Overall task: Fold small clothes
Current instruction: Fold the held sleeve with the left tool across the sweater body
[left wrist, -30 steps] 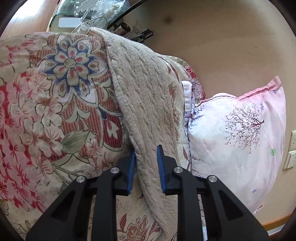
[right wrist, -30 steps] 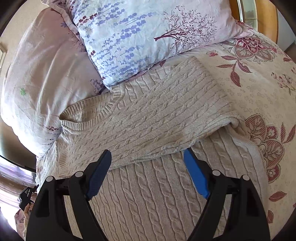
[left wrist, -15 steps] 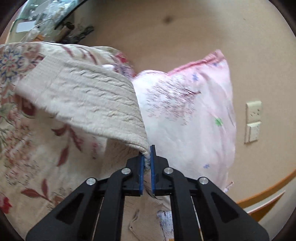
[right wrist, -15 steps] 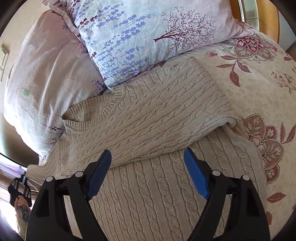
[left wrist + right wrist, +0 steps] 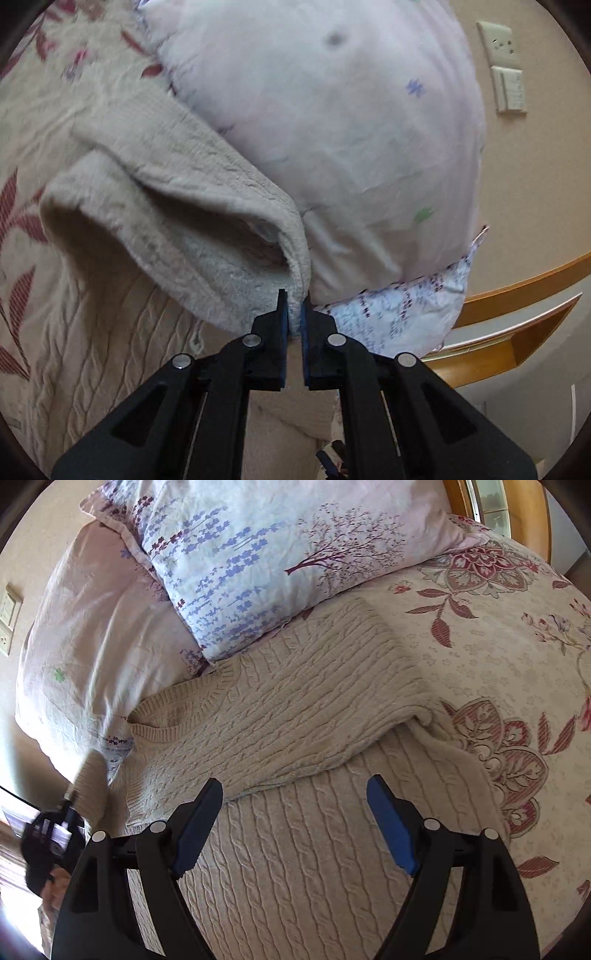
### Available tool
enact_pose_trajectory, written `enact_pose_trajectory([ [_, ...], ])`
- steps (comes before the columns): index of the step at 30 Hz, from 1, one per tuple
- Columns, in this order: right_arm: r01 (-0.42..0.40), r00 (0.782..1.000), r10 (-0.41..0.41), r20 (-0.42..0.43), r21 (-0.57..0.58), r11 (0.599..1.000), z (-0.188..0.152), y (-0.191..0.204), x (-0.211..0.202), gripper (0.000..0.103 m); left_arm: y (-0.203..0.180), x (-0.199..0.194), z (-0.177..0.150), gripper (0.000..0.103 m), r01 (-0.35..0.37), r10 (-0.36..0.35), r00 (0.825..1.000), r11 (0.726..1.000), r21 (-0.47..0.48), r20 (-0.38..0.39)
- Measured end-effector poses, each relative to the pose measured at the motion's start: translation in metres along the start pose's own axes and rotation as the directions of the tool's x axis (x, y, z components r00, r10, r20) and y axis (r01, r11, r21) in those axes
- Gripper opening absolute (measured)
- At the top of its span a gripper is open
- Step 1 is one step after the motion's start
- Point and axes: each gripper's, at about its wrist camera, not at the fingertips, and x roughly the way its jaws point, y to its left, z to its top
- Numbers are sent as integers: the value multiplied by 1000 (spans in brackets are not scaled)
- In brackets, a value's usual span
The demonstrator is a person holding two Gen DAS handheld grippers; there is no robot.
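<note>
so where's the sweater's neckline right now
In the right wrist view the neckline lies left of centre, against the pink pillow and below the blue-flowered pillow.

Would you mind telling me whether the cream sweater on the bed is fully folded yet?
Partly folded. One sleeve lies across the sweater; the left gripper, shut, holds the other sleeve lifted.

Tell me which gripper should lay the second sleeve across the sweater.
Left. The left gripper is already shut on that sleeve and holds it lifted beside the pink pillow. The right gripper hangs open and empty above the sweater, probably better kept free for smoothing.
</note>
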Motion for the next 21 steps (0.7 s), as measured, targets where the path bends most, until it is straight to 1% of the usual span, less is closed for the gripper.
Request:
enact_pose_trajectory([
  [3,9,1000,-9,-3,9,1000,-1,-9,-3,82,20,18,-15,6,-50,48,998,998,-47,-44],
  [5,14,1000,-14,-10,12,1000,-1,-13,-4,82,29,25,-21,9,-69,65,996,995,-70,-62],
  [8,17,1000,-17,-19,9,1000,-2,-17,-4,82,33,22,-22,18,-60,53,996,994,-95,-70],
  [10,13,1000,-13,-24,4,1000,-2,-18,-3,82,28,15,-16,38,-44,40,998,994,-103,-41],
  [11,11,1000,-11,-26,1,1000,-2,-18,-3,82,26,10,-11,41,-41,39,999,993,-107,-18],
  [13,6,999,-6,-33,-8,1000,-2,-17,-2,82,26,3,0,41,-37,39,999,992,-125,20],
  [16,3,999,-4,-37,-16,1000,-2,-17,-3,82,33,-5,17,41,-40,54,996,982,-186,67],
  [18,1,999,-2,-44,-24,1000,0,-16,0,82,40,-9,27,40,-55,77,992,975,-216,96],
  [20,2,999,-3,-49,-25,1000,0,-19,-2,82,45,-11,32,30,-54,85,989,968,-245,118],
  [21,2,999,-3,-49,-25,1000,0,-19,-2,82,48,-12,35,16,-41,76,989,964,-261,124],
])
